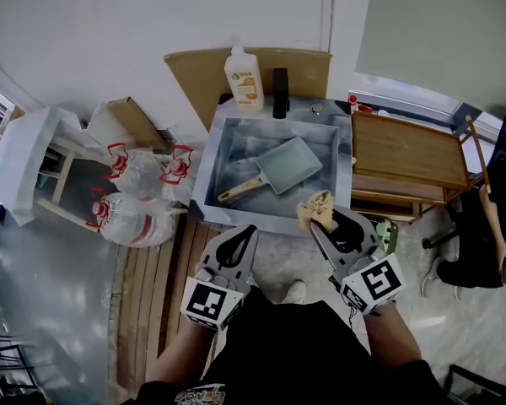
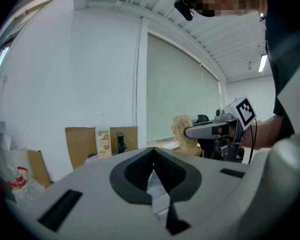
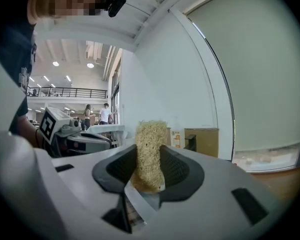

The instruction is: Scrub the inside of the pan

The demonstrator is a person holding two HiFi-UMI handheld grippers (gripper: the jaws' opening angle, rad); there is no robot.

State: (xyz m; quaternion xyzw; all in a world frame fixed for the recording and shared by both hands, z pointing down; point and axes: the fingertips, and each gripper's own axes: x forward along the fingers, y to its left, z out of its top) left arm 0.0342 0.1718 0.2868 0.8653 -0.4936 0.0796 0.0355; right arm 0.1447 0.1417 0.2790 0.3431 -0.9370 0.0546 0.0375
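Head view: grey-blue square pan (image 1: 288, 164) with wooden handle lying in grey metal sink (image 1: 236, 150), white wall (image 1: 110, 24) behind | Left gripper view: my left tool (image 2: 153, 150) pressed together, empty | Right gripper view: my right tool (image 3: 149, 149) pinching tan fibrous scrubber (image 3: 150, 156)

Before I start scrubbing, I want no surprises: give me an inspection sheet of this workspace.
surface: grey sink, pan lying inside
job's things: pan flat, handle toward near-left; scrubber held over the sink's near rim
clutter: bottle and black fixture behind the sink
grippers: left gripper shut, empty; right gripper shut on scrubber
cables: thin cable at right gripper
surroundings: water jugs left, wooden table right, seated person far right
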